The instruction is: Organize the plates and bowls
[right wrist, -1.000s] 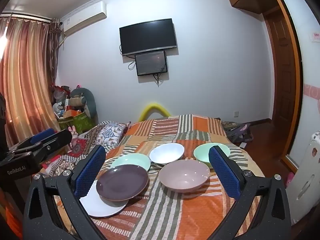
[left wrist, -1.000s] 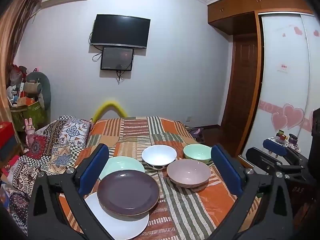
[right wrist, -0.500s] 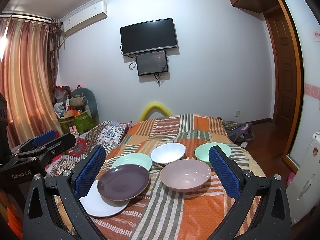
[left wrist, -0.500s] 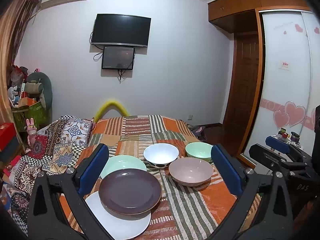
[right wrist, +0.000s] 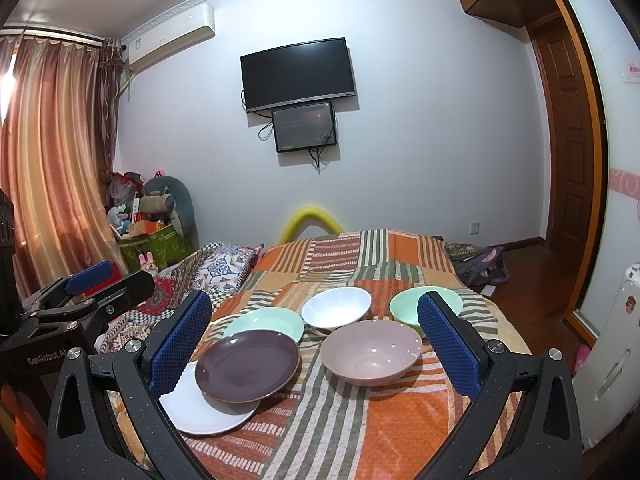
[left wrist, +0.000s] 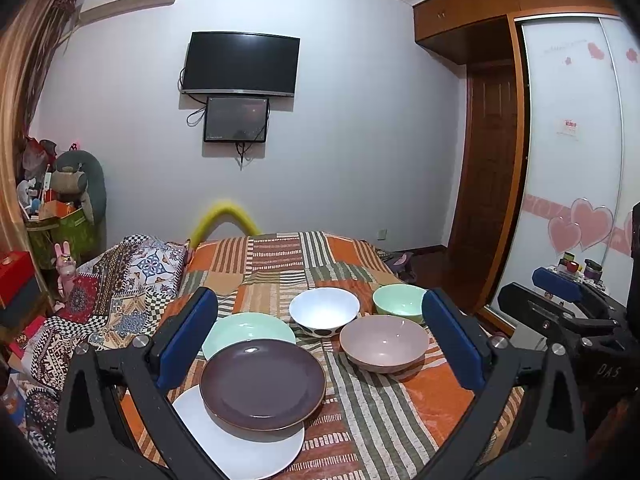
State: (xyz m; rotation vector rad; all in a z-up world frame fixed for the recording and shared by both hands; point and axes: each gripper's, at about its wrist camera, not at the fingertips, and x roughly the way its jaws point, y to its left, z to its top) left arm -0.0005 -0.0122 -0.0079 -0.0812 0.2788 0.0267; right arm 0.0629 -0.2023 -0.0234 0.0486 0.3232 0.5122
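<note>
Under the purple plate, the white plate lies half hidden.

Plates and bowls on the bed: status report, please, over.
Left gripper and right gripper jaws open, empty. Purple plate overlaps white plate; three bowls unstacked, pink bowl nearest. Nothing blocking.

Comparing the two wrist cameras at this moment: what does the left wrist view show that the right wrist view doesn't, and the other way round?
Only the left wrist view shows the sliding wardrobe door with pink hearts and the right gripper at its edge. Only the right wrist view shows the curtain, the white radiator and the left gripper. Both show the purple plate overlapping the white plate, the green plate, three bowls, and the wall TV.
</note>
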